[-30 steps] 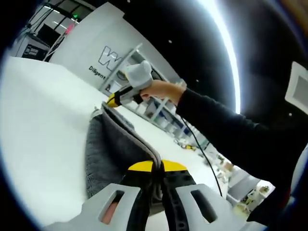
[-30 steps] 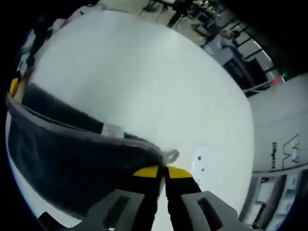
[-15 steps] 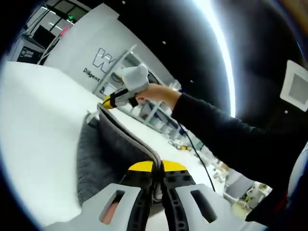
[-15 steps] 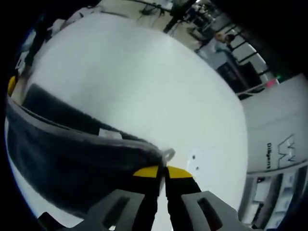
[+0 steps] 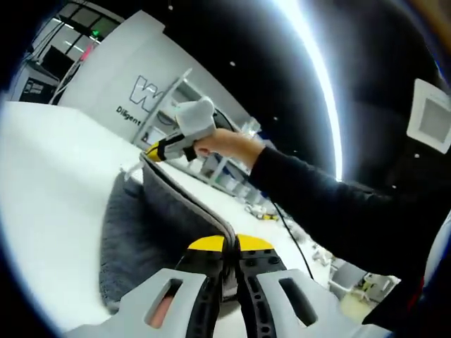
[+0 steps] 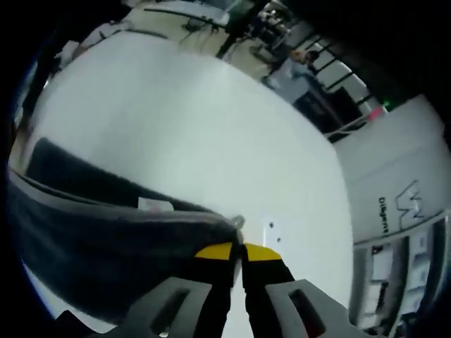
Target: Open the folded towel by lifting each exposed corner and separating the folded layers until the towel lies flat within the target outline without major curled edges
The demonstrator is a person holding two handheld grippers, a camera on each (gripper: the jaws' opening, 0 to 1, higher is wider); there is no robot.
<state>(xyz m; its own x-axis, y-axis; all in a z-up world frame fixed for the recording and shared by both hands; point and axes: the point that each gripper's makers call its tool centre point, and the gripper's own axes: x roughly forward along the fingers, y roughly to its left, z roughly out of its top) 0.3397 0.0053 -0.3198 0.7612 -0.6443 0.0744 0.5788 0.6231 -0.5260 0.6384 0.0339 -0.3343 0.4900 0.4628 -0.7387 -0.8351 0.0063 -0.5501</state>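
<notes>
Grey towel held up off the white desk by both grippers, one at each end of its raised edge.

Left gripper view: the left gripper (image 5: pixel 230 243) has its jaws clenched on the near corner of the grey towel (image 5: pixel 151 218); the taut edge runs away from the camera to the right gripper (image 5: pixel 156 150), held in a hand (image 5: pixel 224 143). The lower cloth drapes onto the desk (image 5: pixel 53 183). A white wall panel (image 5: pixel 113 70) reads "W" and "Diligent", both cut off.
Right gripper view: the right gripper (image 6: pixel 236 251) grasps the other corner, jaws pinched together; the towel stretches leftward, a small white label (image 6: pixel 153 205) on it. The panel shows "Diligent" again.
</notes>
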